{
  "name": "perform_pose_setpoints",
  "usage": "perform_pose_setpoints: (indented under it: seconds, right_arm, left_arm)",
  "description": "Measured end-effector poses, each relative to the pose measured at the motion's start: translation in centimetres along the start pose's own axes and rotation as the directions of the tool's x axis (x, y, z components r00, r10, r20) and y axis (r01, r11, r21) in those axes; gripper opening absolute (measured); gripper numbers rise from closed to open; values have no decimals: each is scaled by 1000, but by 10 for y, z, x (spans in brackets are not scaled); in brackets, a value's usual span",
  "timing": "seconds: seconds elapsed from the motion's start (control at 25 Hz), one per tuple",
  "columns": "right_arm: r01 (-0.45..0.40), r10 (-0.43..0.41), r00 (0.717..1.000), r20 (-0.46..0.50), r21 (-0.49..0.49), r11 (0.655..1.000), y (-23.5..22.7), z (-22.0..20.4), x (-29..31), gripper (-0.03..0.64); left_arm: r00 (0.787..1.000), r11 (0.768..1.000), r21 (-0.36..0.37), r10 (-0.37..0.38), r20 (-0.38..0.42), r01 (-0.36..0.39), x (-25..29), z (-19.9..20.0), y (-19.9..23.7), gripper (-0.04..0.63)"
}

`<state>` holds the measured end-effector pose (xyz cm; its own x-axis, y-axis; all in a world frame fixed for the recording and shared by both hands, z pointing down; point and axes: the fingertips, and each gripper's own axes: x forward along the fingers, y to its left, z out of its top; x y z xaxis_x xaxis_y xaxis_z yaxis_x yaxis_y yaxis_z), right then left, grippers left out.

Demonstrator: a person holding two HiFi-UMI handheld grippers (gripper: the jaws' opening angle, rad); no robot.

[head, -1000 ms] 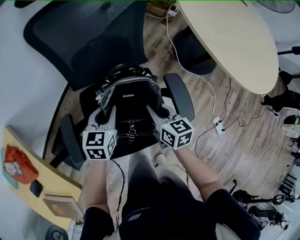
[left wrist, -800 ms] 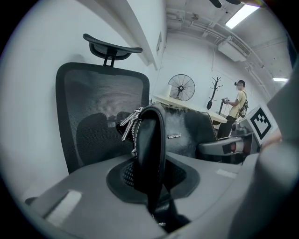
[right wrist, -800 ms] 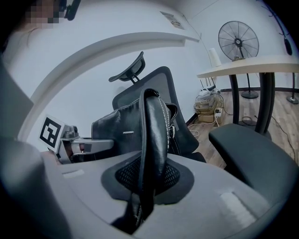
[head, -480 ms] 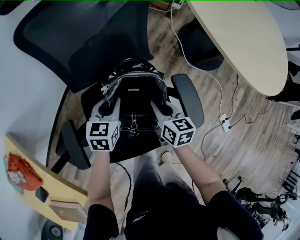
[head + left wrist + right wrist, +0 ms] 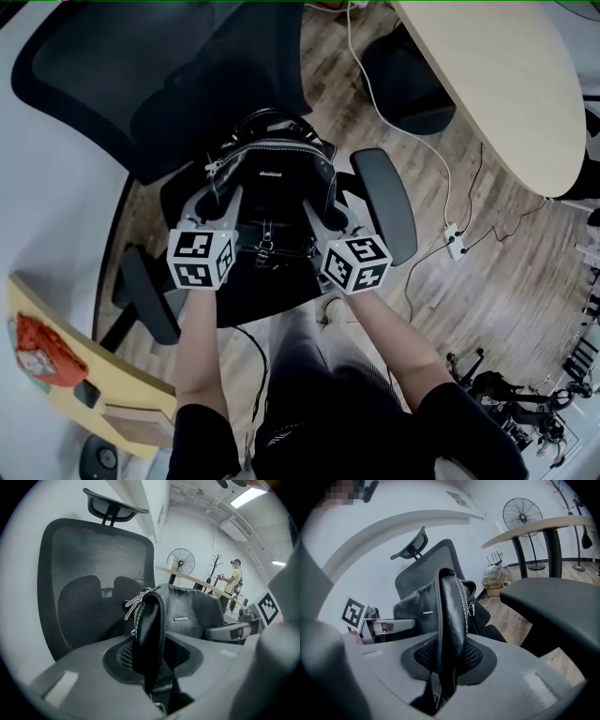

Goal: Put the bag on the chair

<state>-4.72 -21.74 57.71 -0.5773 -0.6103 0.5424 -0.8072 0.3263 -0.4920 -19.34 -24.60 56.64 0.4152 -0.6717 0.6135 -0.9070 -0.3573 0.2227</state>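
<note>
A black leather bag [image 5: 277, 202] stands upright on the seat [image 5: 248, 295] of a black mesh office chair [image 5: 178, 84]. My left gripper [image 5: 218, 204] is at the bag's left side edge and my right gripper [image 5: 324, 214] at its right side edge. In the left gripper view the bag's edge [image 5: 151, 620] runs between the jaws of the left gripper [image 5: 150, 656], which are opening. In the right gripper view the bag's other edge [image 5: 451, 606] lies between the jaws of the right gripper [image 5: 447, 660], also opening, with pad mesh showing on both sides.
The chair's armrests [image 5: 386, 202] [image 5: 145, 291] flank the seat. An oval wooden table [image 5: 506, 84] is at the upper right, with cables and a power strip [image 5: 455, 242] on the wood floor. A yellow desk [image 5: 70, 384] carries a red item [image 5: 37, 342]. A person [image 5: 234, 576] stands far off.
The bag and both grippers have come slightly nearer the chair's backrest and now rest lower on the seat. The head view has drifted a little.
</note>
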Motion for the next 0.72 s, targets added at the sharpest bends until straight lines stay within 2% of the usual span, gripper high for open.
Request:
perform_pose_setpoints:
  seconds: [0.2,0.48,0.72]
  right_arm:
    - [11,-11,1000,-2,15,1000,-5,-4,5,80]
    - [22,-22,1000,-11,31,999,-8,-8,7,93]
    - [46,-45,999,-28,40,998,-9,-10,7,148]
  left_arm:
    - [1000,1000,25,-9,-9,9,9,-3,3,133]
    - [1000,1000,15,-16,-4,16,13,-8,8,152]
    - [1000,1000,-20,-22,1,22,12,-10,13,191]
